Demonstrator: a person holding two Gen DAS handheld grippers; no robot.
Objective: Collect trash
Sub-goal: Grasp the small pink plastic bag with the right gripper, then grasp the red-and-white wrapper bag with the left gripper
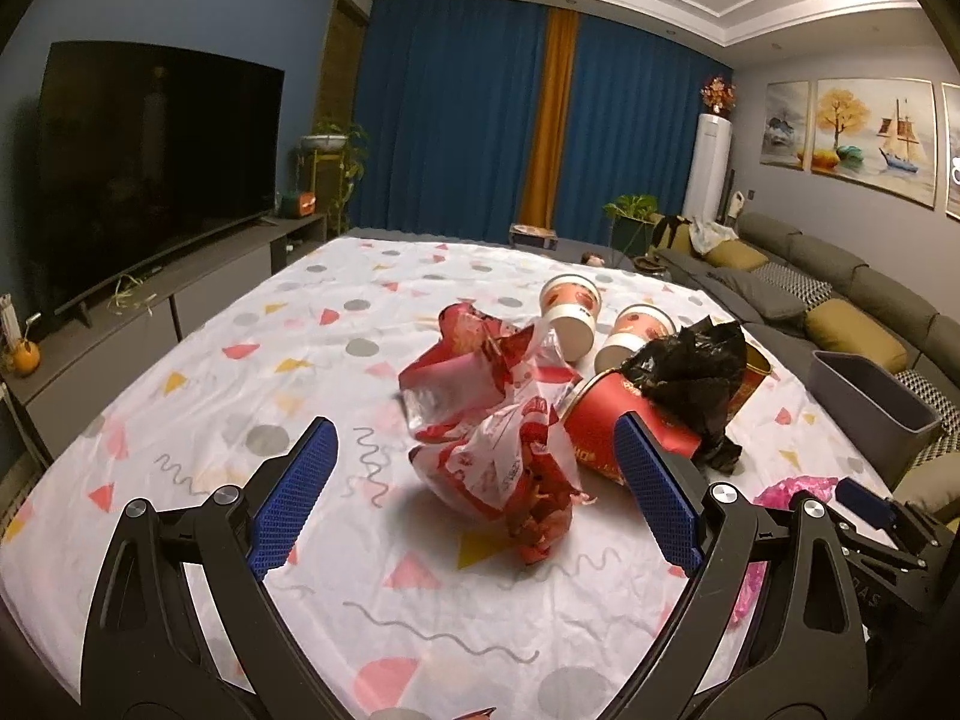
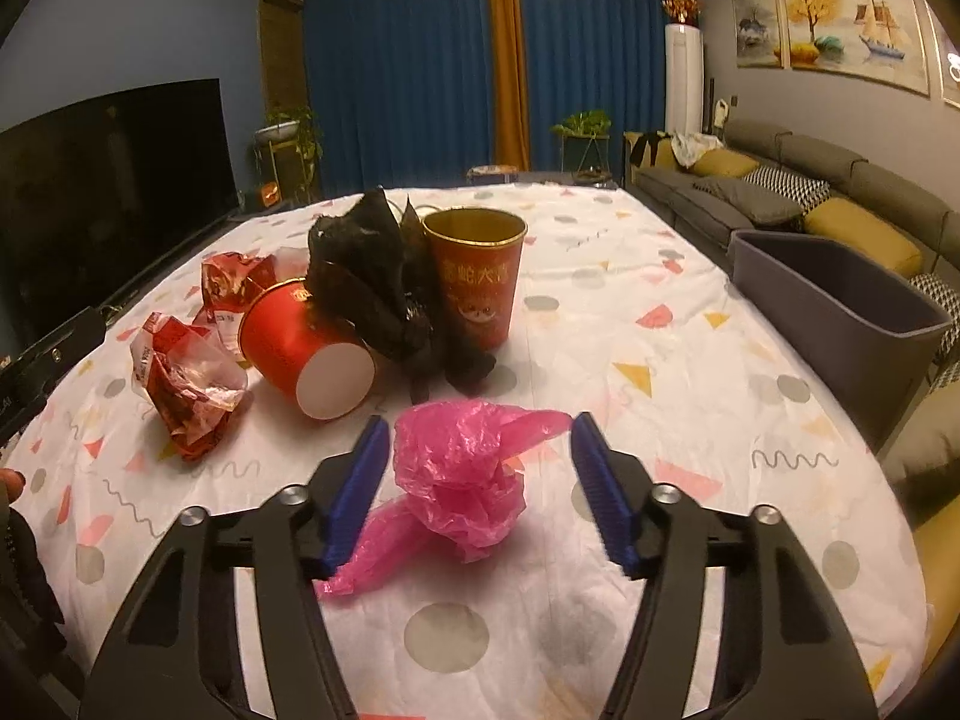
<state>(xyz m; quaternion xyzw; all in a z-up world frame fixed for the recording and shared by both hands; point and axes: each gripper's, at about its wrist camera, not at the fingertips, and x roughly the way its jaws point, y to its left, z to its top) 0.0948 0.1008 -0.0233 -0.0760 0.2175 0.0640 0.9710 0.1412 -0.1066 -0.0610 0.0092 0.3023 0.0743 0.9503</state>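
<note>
Landmark: the tipped red paper cup, lying on its side on the patterned tablecloth, white base toward the right wrist camera.

Left of that cup: two crumpled red-and-clear snack wrappers, one behind the other. Thin film, near weightless, springy, probably slick. The left gripper stands spread wide, the nearer wrapper between its blue pads but untouched. Best hold, I judge: across the bunched middle, not a loose flap that would slide out.

The cup itself: light, thin-walled, crushes easily and would roll. Pinch across the rim or flatten the wall.

Just behind it, to the right: a crumpled black plastic bag leaning on the cup, then an upright red cup with gold lining. Two more paper cups lie beyond, seen from the left wrist.

In front of the cup, to the right: a pink plastic bag, soft, limp, feather-light. The right gripper is half spread around it, the left pad about touching, the right pad clear. Take the knotted centre.

Far right of the cup: a grey bin at the table's edge.
</note>
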